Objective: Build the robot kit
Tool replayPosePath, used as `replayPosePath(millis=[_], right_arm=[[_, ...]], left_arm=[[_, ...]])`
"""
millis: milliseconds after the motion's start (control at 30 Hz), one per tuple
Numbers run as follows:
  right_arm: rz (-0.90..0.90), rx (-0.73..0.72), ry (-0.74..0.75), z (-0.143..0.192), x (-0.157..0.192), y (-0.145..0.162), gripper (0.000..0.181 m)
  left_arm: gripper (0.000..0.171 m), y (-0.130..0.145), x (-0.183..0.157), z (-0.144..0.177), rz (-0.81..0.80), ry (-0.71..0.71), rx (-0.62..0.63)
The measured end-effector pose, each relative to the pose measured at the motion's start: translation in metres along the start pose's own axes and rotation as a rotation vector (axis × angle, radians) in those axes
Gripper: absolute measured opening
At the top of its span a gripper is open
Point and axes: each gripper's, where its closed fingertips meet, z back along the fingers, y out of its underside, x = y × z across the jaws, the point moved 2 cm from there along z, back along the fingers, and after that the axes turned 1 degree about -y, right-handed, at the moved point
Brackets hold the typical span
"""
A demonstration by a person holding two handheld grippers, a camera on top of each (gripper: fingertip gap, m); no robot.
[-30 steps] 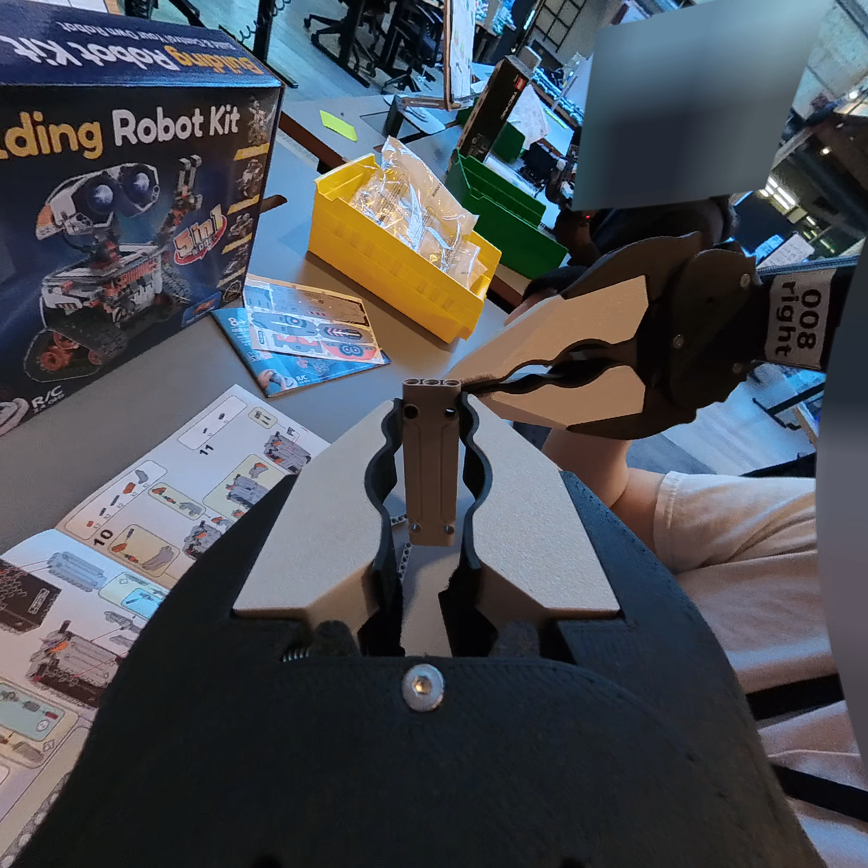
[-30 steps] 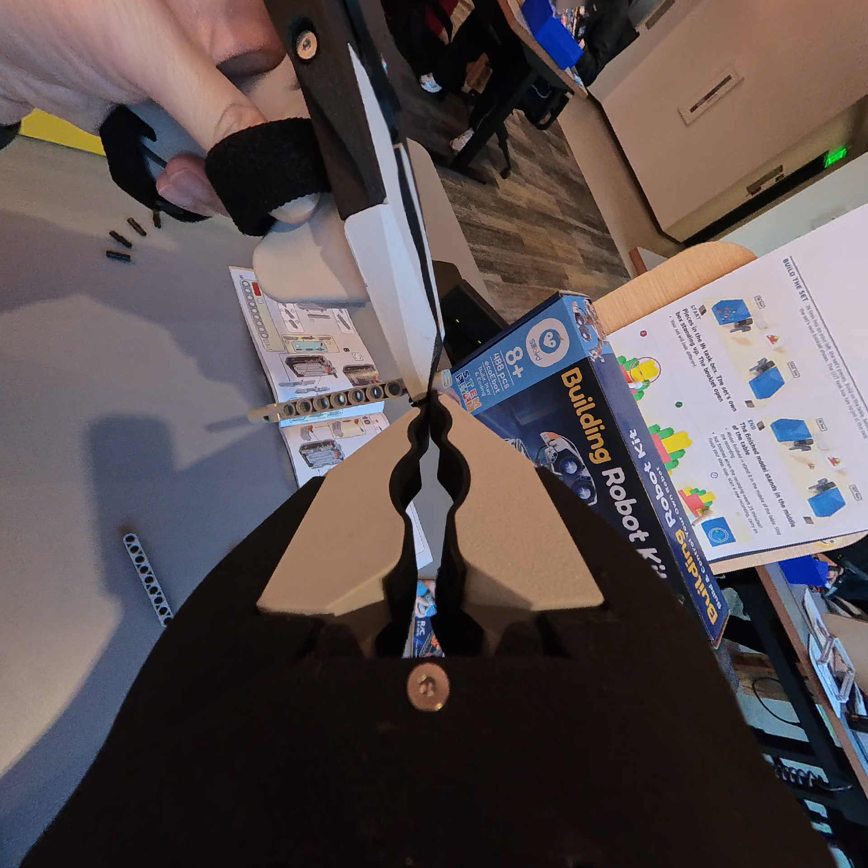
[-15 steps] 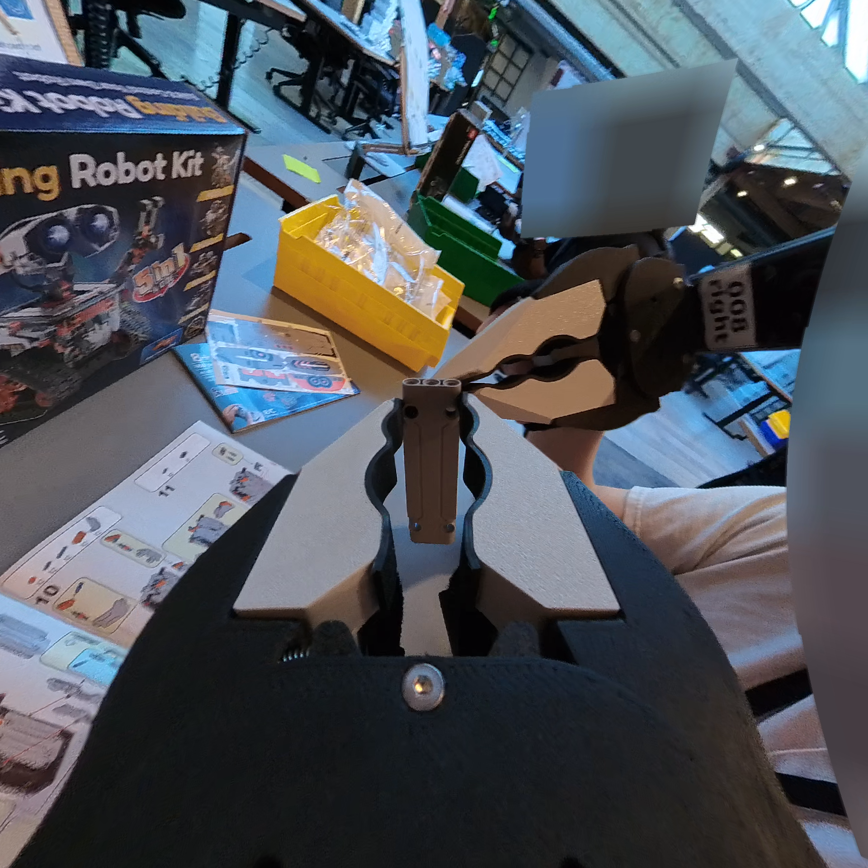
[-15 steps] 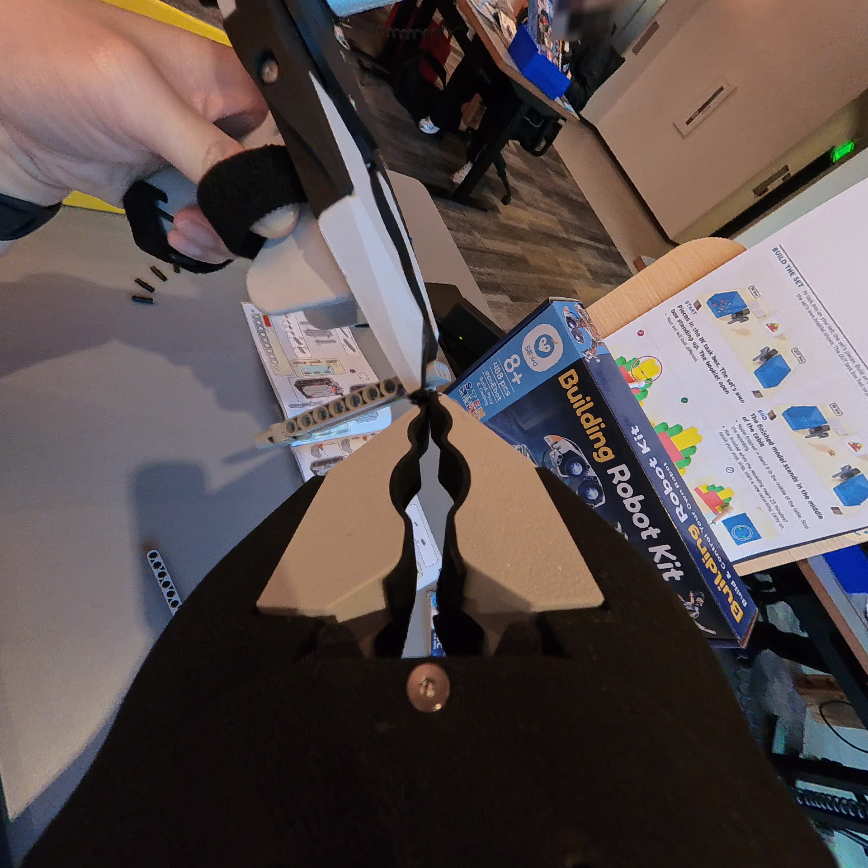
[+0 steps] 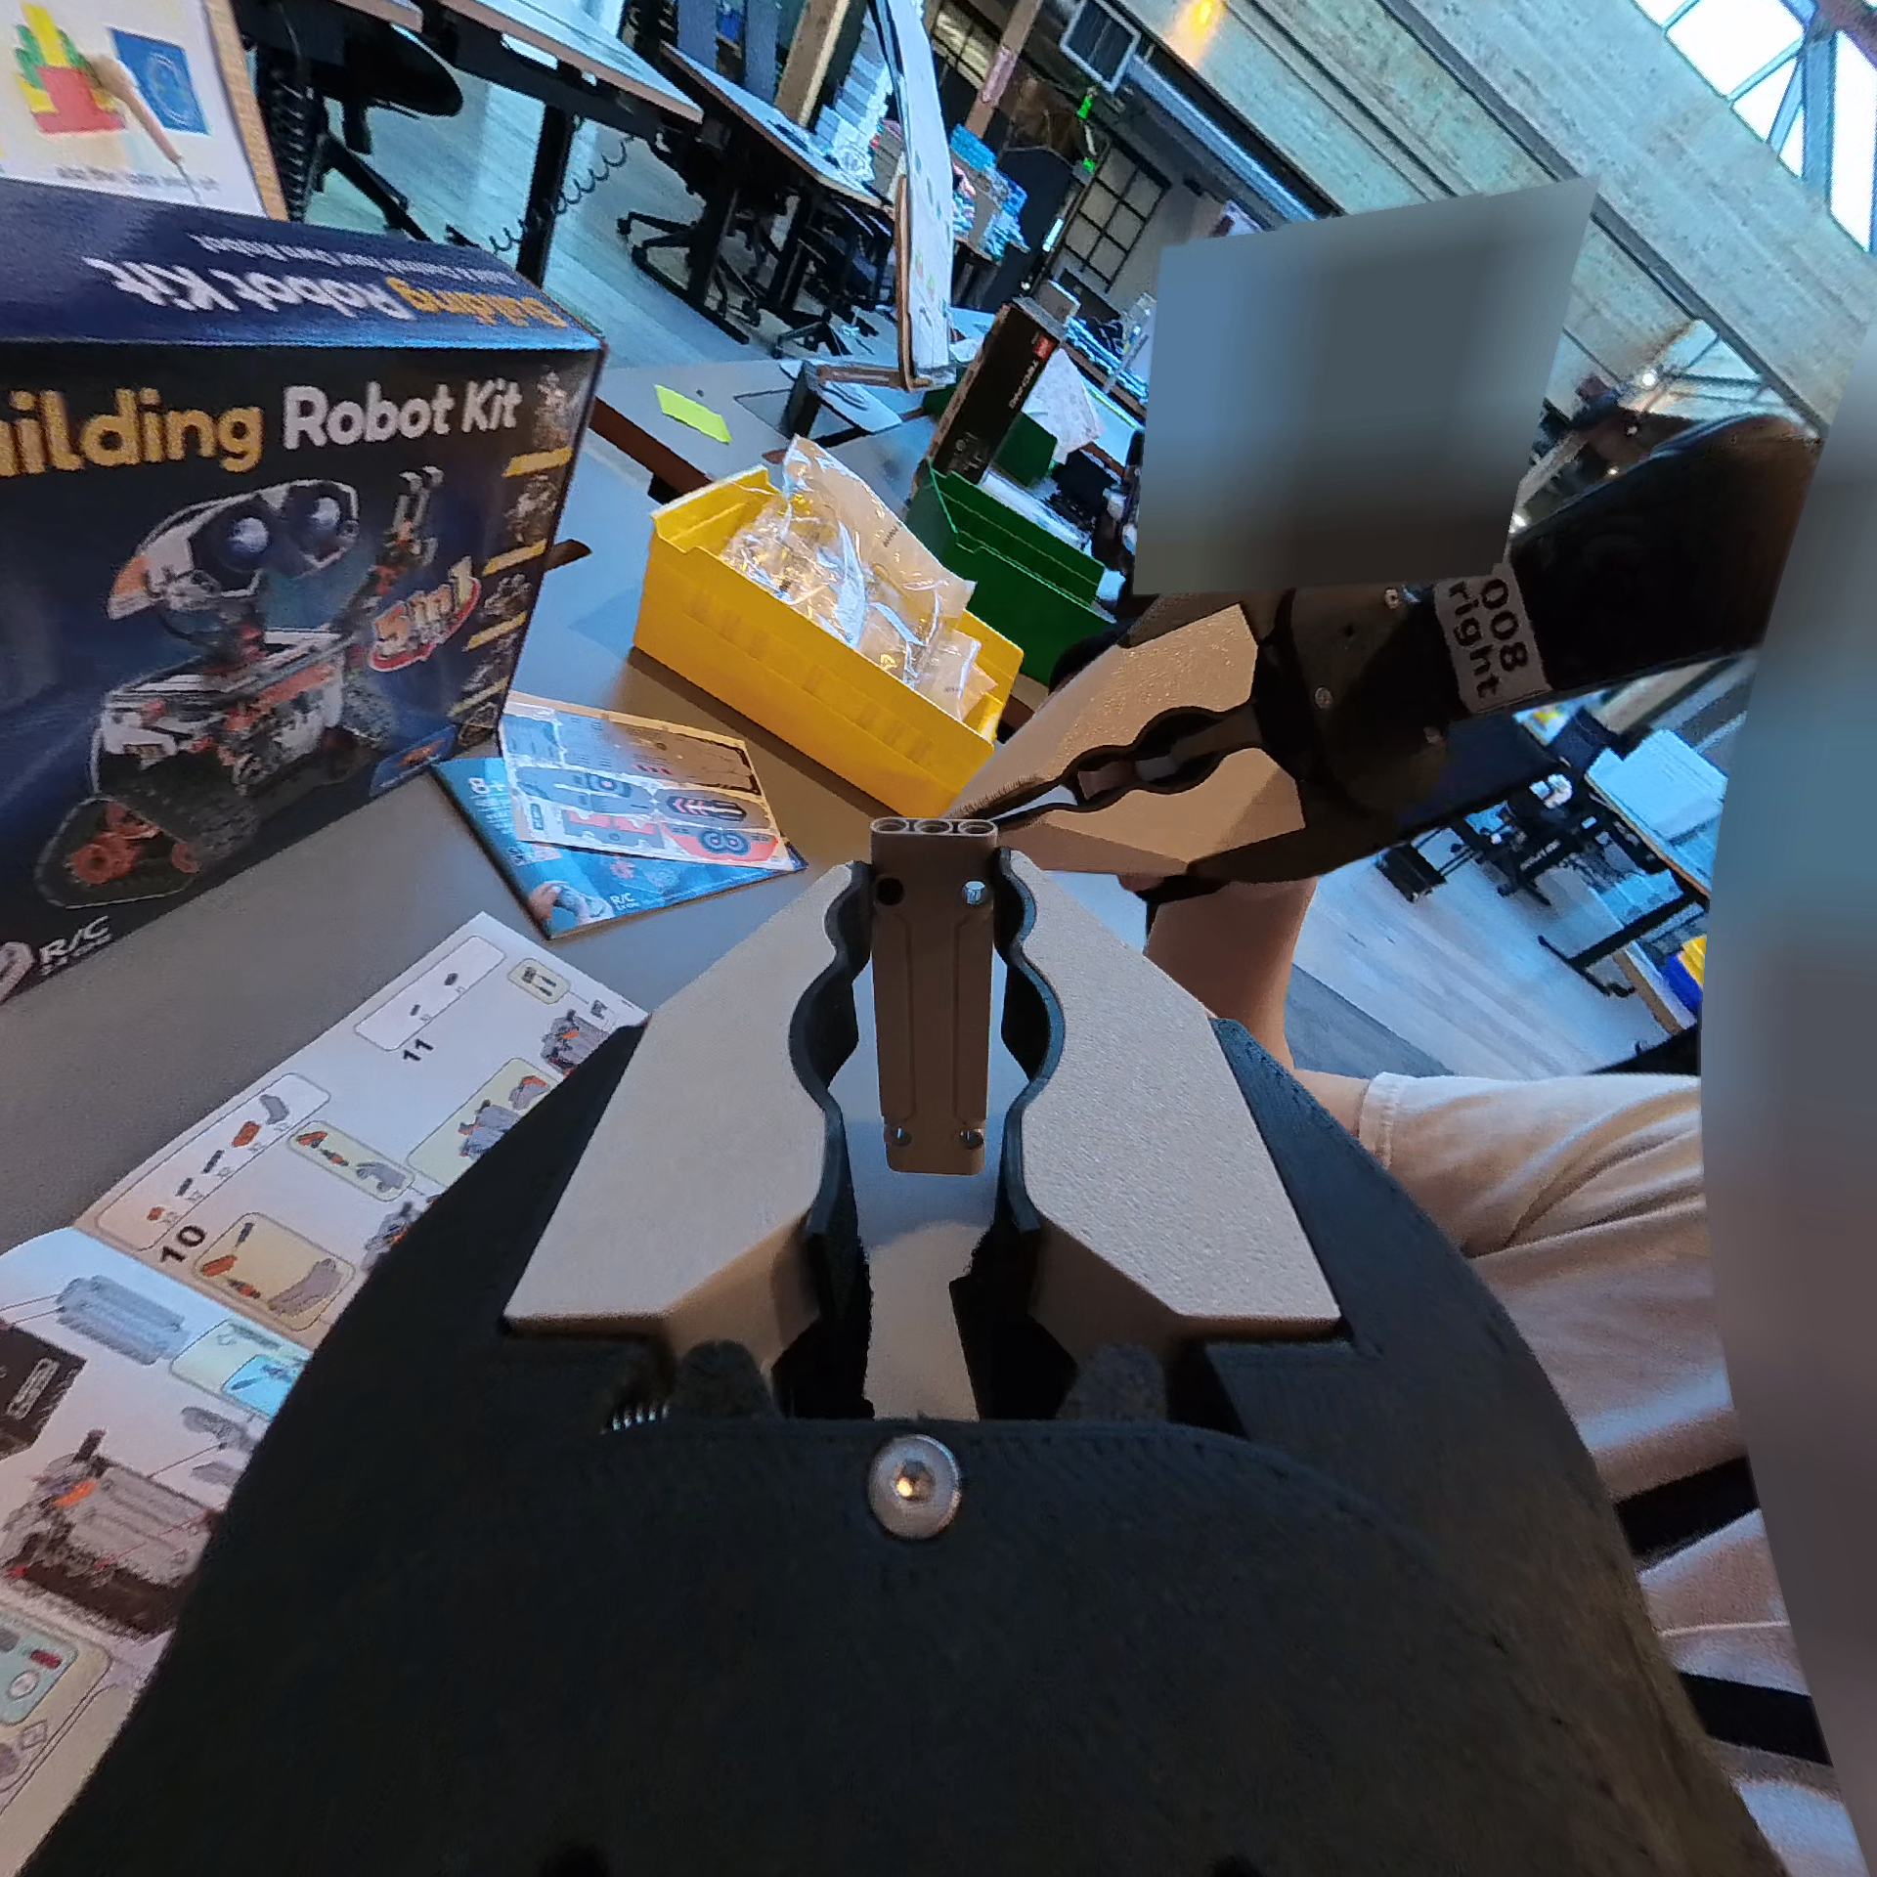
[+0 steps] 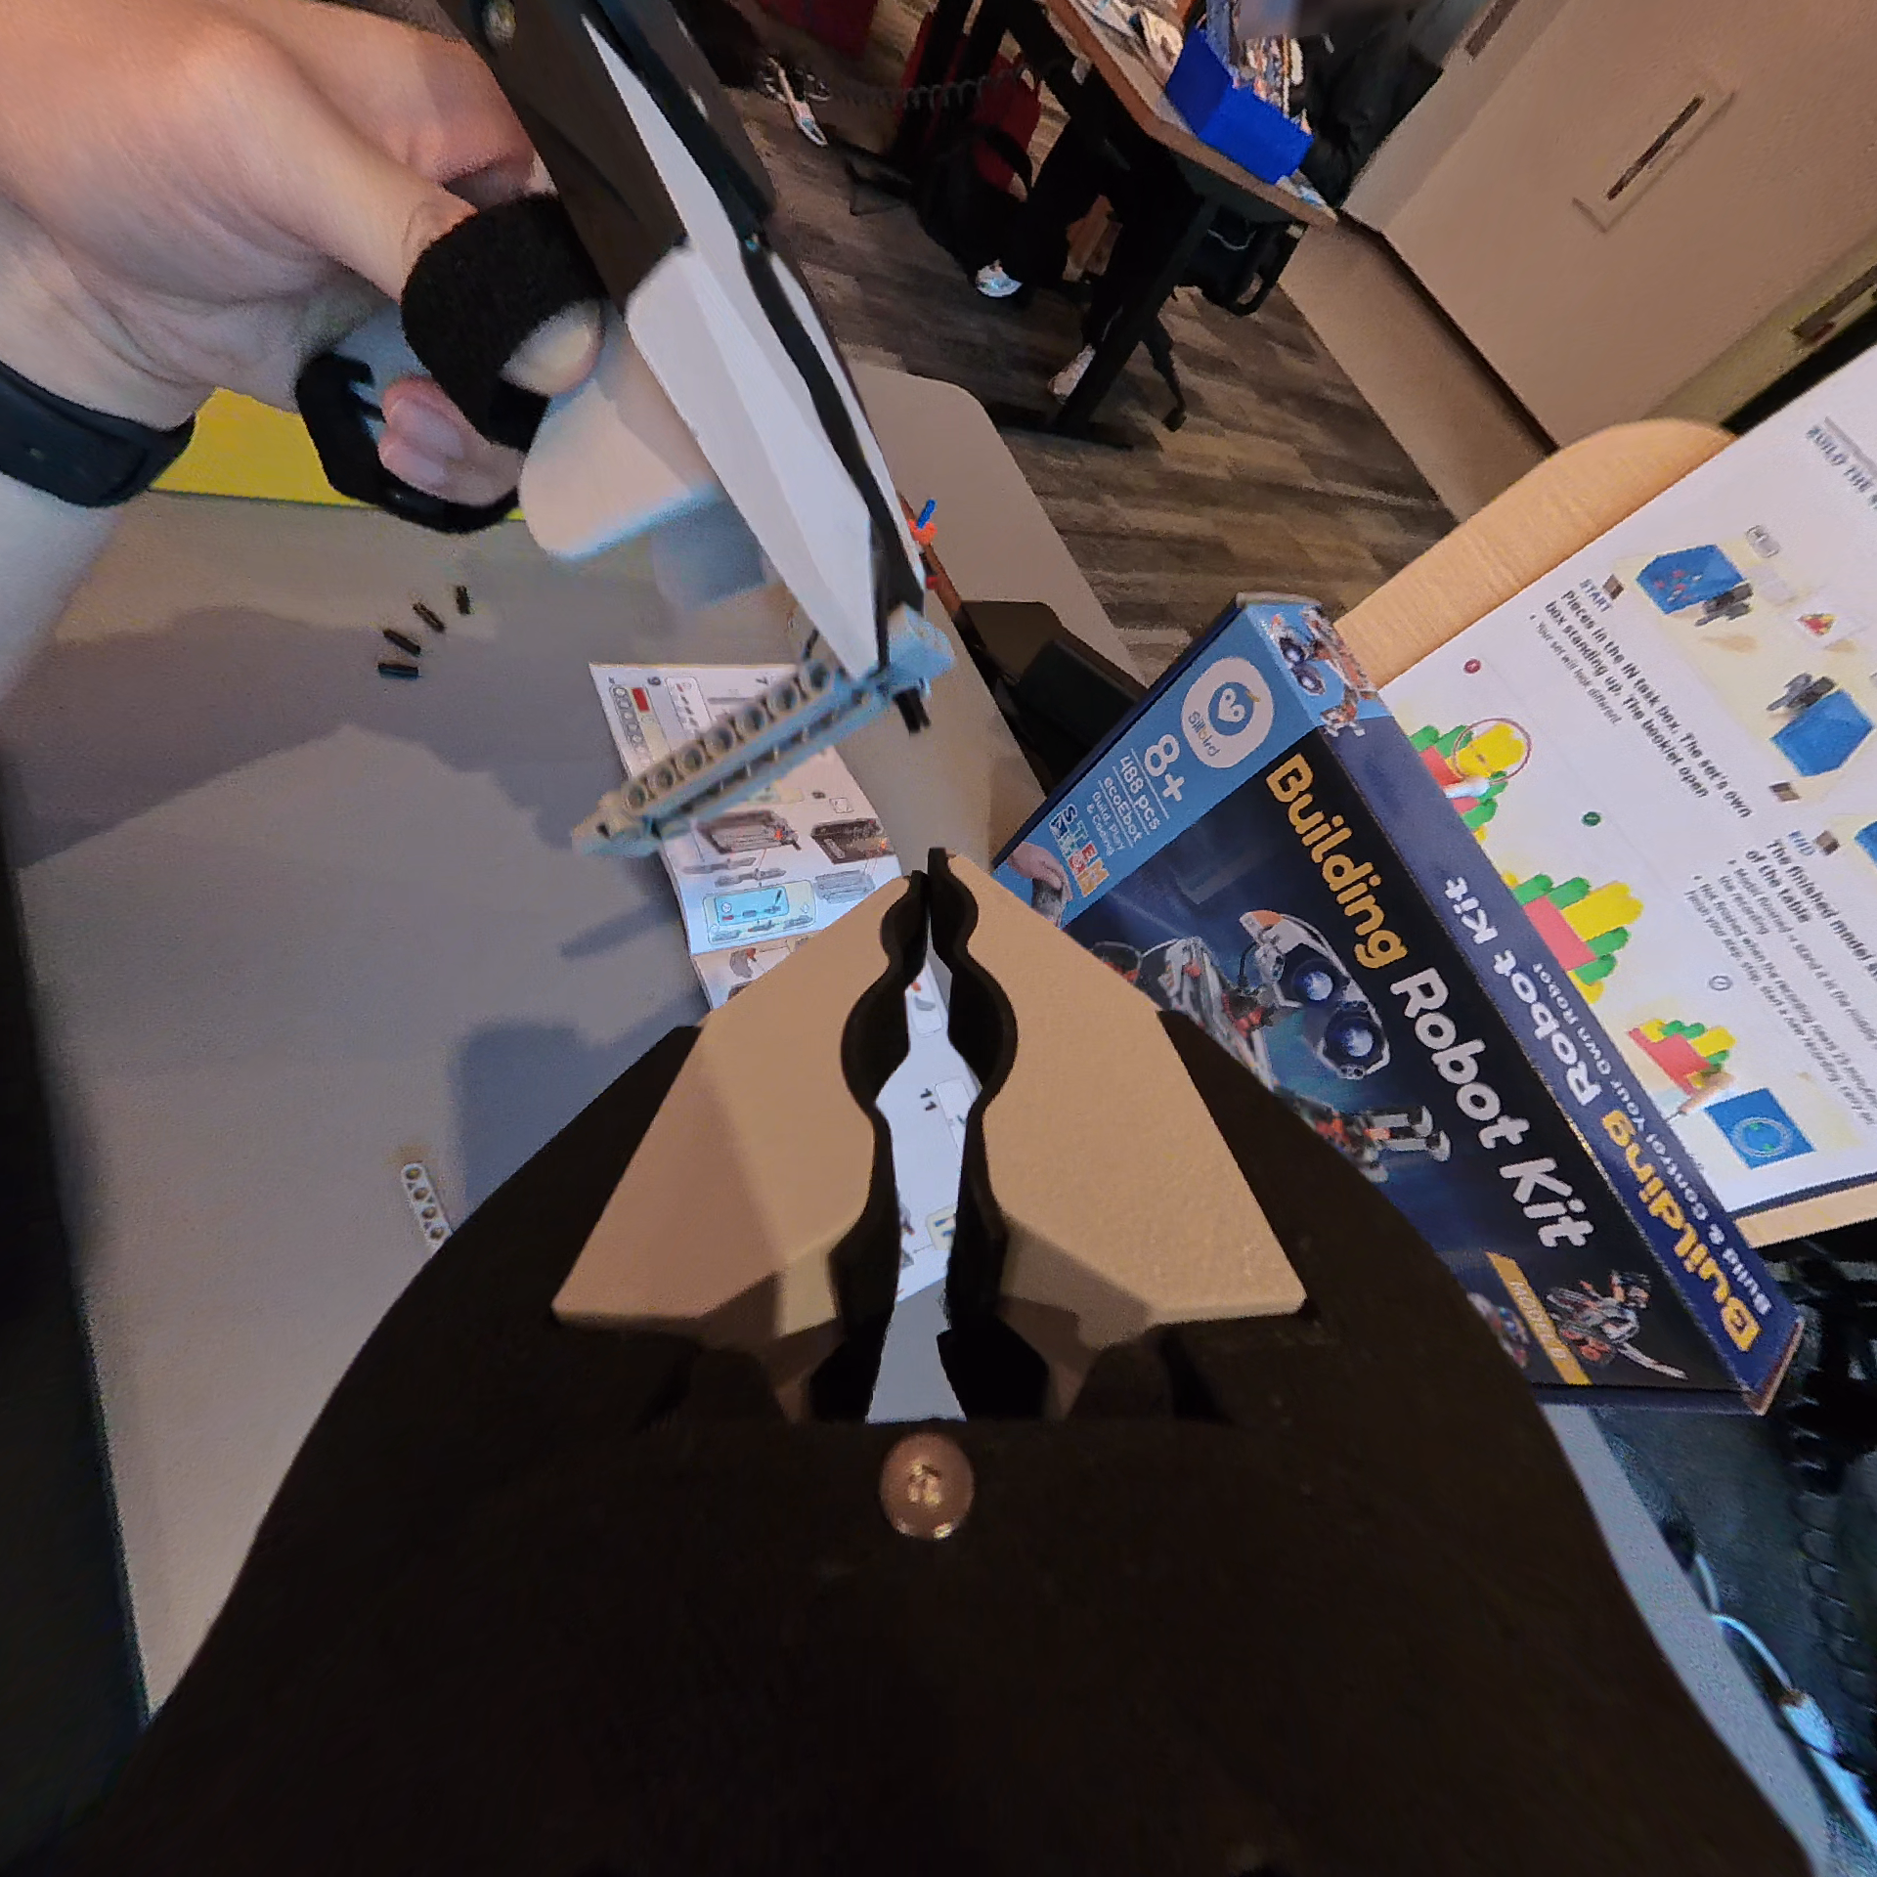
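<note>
the grey perforated beam (image 5: pixel 930 1000) sits clamped in the left gripper (image 5: pixel 929 863) above the grey table (image 6: pixel 254 965); the right gripper (image 6: pixel 929 874), its tips pressed together and empty, has pulled back from the beam's end. only the right wrist view shows four black pins (image 6: pixel 418 632).
</note>
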Motion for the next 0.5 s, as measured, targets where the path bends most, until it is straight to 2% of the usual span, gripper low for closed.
replayPosePath(millis=[33,133,267,333,400,433,500], right_arm=[[-0.017,0.014,-0.01,0.0,-0.003,0.006,0.0],[-0.147,0.048,-0.07,0.01,-0.023,0.039,0.0],[-0.494,0.104,-0.25,0.031,-0.05,0.125,0.0],[-0.567,0.142,-0.265,0.043,-0.056,0.164,0.0],[-0.599,0.183,-0.254,0.062,-0.054,0.176,0.002],[-0.575,0.19,-0.229,0.07,-0.053,0.172,0.013],[-0.489,0.241,-0.202,0.08,-0.048,0.164,0.017]], left_arm=[[0.021,-0.001,0.003,0.003,0.005,-0.006,-0.008],[0.021,-0.002,0.009,0.01,0.02,-0.019,-0.028],[0.021,-0.004,0.012,0.015,0.027,-0.01,-0.039],[0.021,-0.003,0.011,0.013,0.024,-0.001,-0.034],[0.021,-0.003,0.011,0.009,0.025,0.01,-0.022],[0.021,-0.002,0.011,0.007,0.027,0.015,-0.017],[0.021,-0.001,0.013,0.003,0.033,0.023,-0.007]])
